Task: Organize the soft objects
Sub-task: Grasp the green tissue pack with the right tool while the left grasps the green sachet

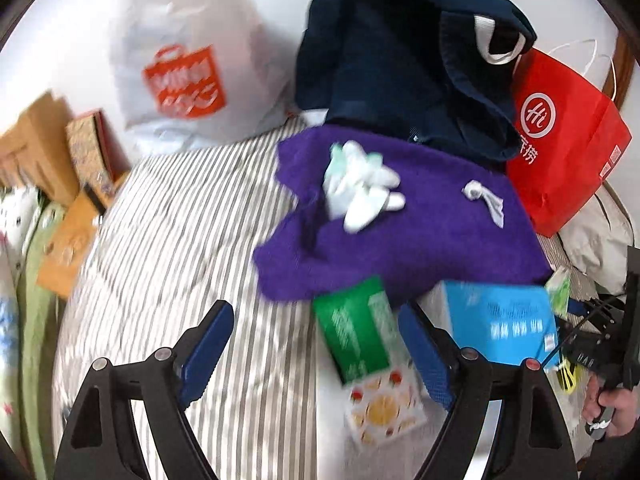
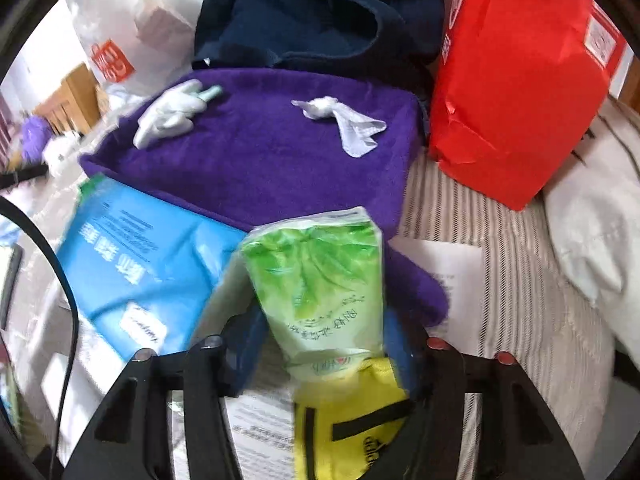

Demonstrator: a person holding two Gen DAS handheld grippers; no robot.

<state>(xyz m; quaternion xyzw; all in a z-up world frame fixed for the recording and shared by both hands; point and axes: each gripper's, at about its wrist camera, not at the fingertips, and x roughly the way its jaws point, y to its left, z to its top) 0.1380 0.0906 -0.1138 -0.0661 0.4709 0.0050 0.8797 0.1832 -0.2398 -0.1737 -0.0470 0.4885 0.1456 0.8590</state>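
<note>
Over on the left, the left gripper (image 1: 316, 354) hangs spread wide above the striped bedcover (image 1: 172, 248), holding nothing, a green box (image 1: 354, 330) just ahead between its fingers. Centre, white gloves (image 1: 360, 190) lie on the purple towel (image 1: 400, 232). Rightward, the right gripper (image 2: 320, 340) clamps a green tissue pack (image 2: 320, 280) beside the red bag (image 2: 516, 92).

Purple towel (image 2: 260, 152): thick terry cloth, matt, rough nap. Navy garment (image 1: 400, 60): smooth woven cloth, matt. Red bag (image 2: 516, 92): creased paper, slight sheen. White bag (image 1: 188, 52): thin glossy plastic film. Green tissue pack (image 2: 316, 280): glossy plastic wrap. Striped bedsheet (image 1: 180, 240): soft matt cloth. Left gripper (image 1: 316, 356): matt black plastic, textured blue pads.
</note>
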